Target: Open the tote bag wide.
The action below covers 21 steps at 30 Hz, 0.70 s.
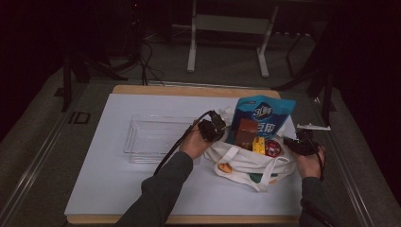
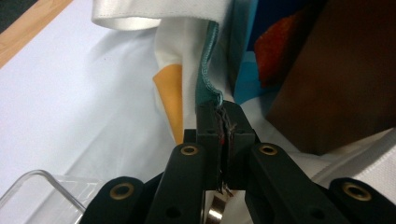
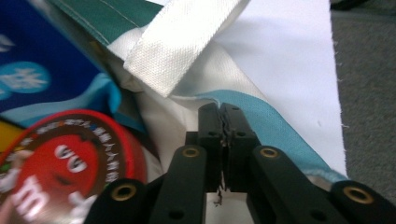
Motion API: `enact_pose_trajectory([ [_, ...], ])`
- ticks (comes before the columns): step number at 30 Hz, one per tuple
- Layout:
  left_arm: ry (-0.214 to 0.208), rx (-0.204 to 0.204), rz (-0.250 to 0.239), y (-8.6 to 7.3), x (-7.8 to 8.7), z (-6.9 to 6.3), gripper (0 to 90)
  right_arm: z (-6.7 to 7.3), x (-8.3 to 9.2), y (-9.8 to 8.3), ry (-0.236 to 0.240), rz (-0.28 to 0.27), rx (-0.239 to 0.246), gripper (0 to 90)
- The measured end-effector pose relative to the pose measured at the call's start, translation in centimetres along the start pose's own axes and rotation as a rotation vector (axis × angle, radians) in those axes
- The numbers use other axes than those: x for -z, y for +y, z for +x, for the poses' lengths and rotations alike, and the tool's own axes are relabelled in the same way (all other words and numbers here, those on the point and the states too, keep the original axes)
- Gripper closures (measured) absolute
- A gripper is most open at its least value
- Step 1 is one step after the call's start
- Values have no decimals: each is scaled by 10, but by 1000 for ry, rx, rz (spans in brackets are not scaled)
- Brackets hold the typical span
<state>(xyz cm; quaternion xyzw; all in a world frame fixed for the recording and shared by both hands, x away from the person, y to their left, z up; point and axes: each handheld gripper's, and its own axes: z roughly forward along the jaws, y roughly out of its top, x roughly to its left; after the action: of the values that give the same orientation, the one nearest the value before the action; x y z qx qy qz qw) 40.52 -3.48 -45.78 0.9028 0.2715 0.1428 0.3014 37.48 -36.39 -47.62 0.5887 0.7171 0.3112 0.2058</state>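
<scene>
From the high view, you've got a white canvas tote bag sitting on the white mat that covers the desk, toward the right half. It's stuffed: a blue snack pouch sticks up out of the top, a brown box leans in front of it, with a yellow pack and a red round M&M's tub tucked beside that. Your left gripper is at the bag's left rim and your right gripper at its right rim, one on each side of the opening. A clear plastic tray lies just left of the bag.

Left gripper view: your jaws are clenched on the bag's teal-stitched edge, the fabric pinched right between the pads. The brown box looms on the right, the pouch's blue and orange print behind it, and a corner of the clear tray peeks in bottom left.

Right gripper view: same deal, jaws clamped down on the bag's rim where the light blue band runs across the white cloth. A white webbing handle hangs over just above, and the red M&M's tub sits to the left, inside the bag, with the blue pouch behind it.
</scene>
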Motion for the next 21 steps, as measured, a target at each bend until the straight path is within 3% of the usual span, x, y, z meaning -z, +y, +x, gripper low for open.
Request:
enact_pose_trajectory([
  [2,-7,1,-7,-1,1,0,871,5,8,-2,-7,-35,3,787],
  [5,-18,17,-16,-3,2,1,866,15,20,-5,-24,-79,61,735],
  [7,-22,30,-23,-4,3,1,863,19,31,-7,-19,-116,58,707],
  [10,-34,39,-34,-6,4,1,862,23,50,-15,60,-197,-13,713],
  [15,-42,37,-42,-8,6,-2,862,38,71,-31,94,-235,41,712],
  [18,-51,40,-51,-8,7,-3,862,45,88,-48,127,-285,34,743],
  [21,-52,37,-51,-9,7,-5,862,52,97,-66,129,-309,30,740],
])
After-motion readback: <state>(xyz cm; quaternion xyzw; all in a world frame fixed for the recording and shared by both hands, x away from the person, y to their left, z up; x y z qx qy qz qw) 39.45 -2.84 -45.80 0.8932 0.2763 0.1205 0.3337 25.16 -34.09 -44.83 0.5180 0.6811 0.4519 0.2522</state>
